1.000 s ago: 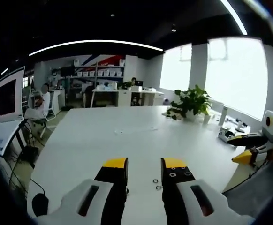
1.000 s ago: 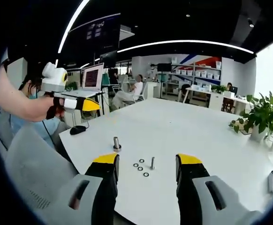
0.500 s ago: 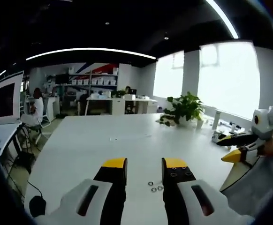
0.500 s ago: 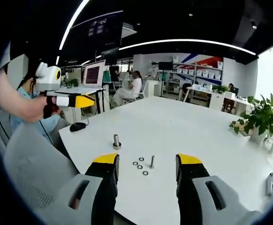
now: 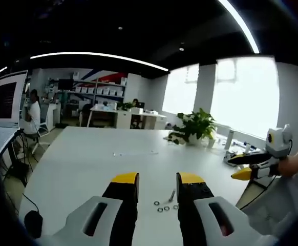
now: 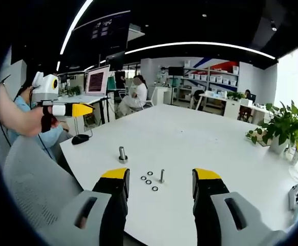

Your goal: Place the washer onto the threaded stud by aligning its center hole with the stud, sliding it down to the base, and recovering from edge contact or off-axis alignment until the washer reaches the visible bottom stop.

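- Three washers (image 6: 148, 181) are lying flat on the white table (image 6: 190, 143), at nine o'clock from the small threaded stud (image 6: 162, 176).
- I'm holding both the right gripper (image 6: 159, 179) and the left gripper (image 5: 157, 184) apart, empty.
- I'm expecting thin, light, slippery metal; I'd pinch one rim edge.

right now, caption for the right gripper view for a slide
Open right tool above loose washers, a small bolt and the upright threaded stud on a white table.

white table (image 6: 200, 148); silver washers (image 6: 148, 181) and stud (image 6: 162, 176); both grippers black, yellow tips, white housings; green plant (image 6: 284, 125); black mouse (image 6: 79, 139).
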{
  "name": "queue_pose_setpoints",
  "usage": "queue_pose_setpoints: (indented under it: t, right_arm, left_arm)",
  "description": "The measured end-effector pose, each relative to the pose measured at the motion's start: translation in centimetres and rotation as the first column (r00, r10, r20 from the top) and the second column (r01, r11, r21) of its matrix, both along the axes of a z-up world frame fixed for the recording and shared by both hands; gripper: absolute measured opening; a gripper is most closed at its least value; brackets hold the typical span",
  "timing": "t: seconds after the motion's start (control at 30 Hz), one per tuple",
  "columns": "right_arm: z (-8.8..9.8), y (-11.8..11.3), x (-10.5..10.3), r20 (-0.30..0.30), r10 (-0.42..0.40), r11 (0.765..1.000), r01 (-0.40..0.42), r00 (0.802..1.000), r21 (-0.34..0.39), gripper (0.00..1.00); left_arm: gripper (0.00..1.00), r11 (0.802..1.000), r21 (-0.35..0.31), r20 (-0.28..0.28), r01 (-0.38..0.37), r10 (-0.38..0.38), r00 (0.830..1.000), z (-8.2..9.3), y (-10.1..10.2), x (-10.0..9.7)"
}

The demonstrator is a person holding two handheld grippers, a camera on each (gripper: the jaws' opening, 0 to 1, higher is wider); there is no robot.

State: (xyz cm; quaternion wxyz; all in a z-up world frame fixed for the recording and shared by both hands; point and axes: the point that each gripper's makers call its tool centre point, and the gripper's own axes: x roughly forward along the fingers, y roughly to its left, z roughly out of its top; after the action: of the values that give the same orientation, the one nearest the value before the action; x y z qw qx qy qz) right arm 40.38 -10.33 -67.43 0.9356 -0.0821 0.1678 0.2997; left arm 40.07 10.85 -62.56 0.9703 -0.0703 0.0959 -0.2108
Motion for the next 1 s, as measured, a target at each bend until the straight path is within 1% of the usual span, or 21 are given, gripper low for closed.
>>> queue_pose_setpoints:
  t: [0.03, 0.1, 0.17, 0.27, 0.33, 0.37, 0.4, 0.5, 0.53, 0.57, 0.63, 0.67, 0.7, 0.73, 0.77, 0.8, 0.9, 1.0]
  right_arm:
    - [0.0, -0.1, 0.1, 0.002, -0.006, 1.000, 0.006, 1.000, -0.007, 0.52]
    - [-0.1, -0.2, 0.1, 0.003, -0.011, 1.000, 0.011, 1.000, -0.017, 0.52]
    - [-0.3, -0.3, 0.2, -0.003, -0.017, 1.000, 0.017, 1.000, -0.024, 0.53]
    - [-0.4, -0.5, 0.3, -0.001, -0.031, 0.999, 0.031, 1.000, -0.036, 0.53]
    - [-0.4, -0.6, 0.3, -0.003, -0.038, 0.999, 0.038, 0.999, -0.037, 0.53]
    - [-0.4, -0.6, 0.3, 0.003, -0.038, 0.998, 0.038, 0.999, -0.043, 0.53]
    - [-0.3, -0.6, 0.4, 0.010, -0.039, 0.998, 0.040, 0.999, -0.052, 0.53]
    - [-0.2, -0.7, 0.4, 0.013, -0.046, 0.997, 0.046, 0.999, -0.056, 0.53]
    - [-0.2, -0.7, 0.4, 0.019, -0.047, 0.997, 0.048, 0.999, -0.059, 0.53]
    - [-0.2, -0.7, 0.4, 0.020, -0.048, 0.997, 0.049, 0.999, -0.060, 0.53]
    - [-0.2, -0.7, 0.4, 0.020, -0.048, 0.997, 0.049, 0.999, -0.061, 0.53]
    - [-0.1, -0.7, 0.4, 0.023, -0.047, 0.997, 0.048, 0.999, -0.063, 0.53]
    - [0.0, -0.7, 0.4, 0.027, -0.048, 0.997, 0.050, 0.998, -0.064, 0.53]
    - [0.1, -0.6, 0.4, 0.031, -0.051, 0.997, 0.052, 0.998, -0.053, 0.53]
    - [0.2, -0.7, 0.4, 0.033, -0.053, 0.997, 0.055, 0.998, -0.047, 0.54]
    - [0.4, -0.8, 0.4, 0.046, -0.055, 0.997, 0.057, 0.997, -0.048, 0.54]
    - [0.5, -1.1, 0.5, 0.048, -0.072, 0.996, 0.074, 0.996, -0.043, 0.54]
    - [0.2, -1.7, 0.7, 0.037, -0.094, 0.995, 0.095, 0.995, -0.041, 0.54]
  left_arm:
    - [0.28, 1.000, -0.010, -0.003, 0.008, -0.008, 1.000, -0.2, 0.1, 0.1]
    - [0.29, 0.999, -0.026, -0.014, 0.037, -0.038, 0.999, 0.0, -0.4, -0.3]
    - [0.29, 0.999, -0.013, 0.000, 0.051, -0.051, 0.999, 0.1, -0.5, -0.7]
    - [0.29, 0.997, -0.003, -0.001, 0.078, -0.078, 0.997, -0.1, -0.7, -1.5]
    - [0.29, 0.997, -0.003, -0.018, 0.075, -0.075, 0.997, -0.4, -0.3, -1.8]
    - [0.29, 0.997, -0.018, -0.023, 0.073, -0.073, 0.997, -0.4, -0.2, -1.9]
    - [0.29, 0.997, -0.032, -0.017, 0.065, -0.066, 0.998, -0.2, 0.1, -2.2]
    - [0.29, 0.997, -0.030, -0.029, 0.074, -0.075, 0.997, -0.6, 0.3, -2.8]
    - [0.29, 0.997, -0.029, -0.024, 0.069, -0.070, 0.997, -0.6, 0.6, -3.1]
    - [0.29, 0.997, -0.040, -0.019, 0.066, -0.067, 0.998, -0.5, 0.8, -3.1]
    - [0.29, 0.996, -0.051, -0.028, 0.067, -0.069, 0.997, -0.4, 0.9, -3.4]
    - [0.29, 0.997, -0.043, -0.019, 0.067, -0.068, 0.997, -0.3, 0.9, -3.6]
    - [0.29, 0.998, -0.028, 0.005, 0.064, -0.064, 0.998, -0.1, 0.9, -3.7]
    - [0.29, 0.997, -0.025, 0.013, 0.067, -0.067, 0.998, -0.1, 0.7, -3.8]
    - [0.29, 0.997, -0.026, 0.011, 0.072, -0.071, 0.997, -0.1, 0.5, -3.8]
    - [0.30, 0.997, -0.014, 0.015, 0.080, -0.080, 0.997, 0.1, -0.1, -3.9]
    - [0.32, 0.997, 0.033, 0.040, 0.073, -0.074, 0.996, 0.5, -0.6, -4.3]
    - [0.32, 0.996, 0.042, 0.032, 0.077, -0.078, 0.996, -0.2, -0.1, -4.1]
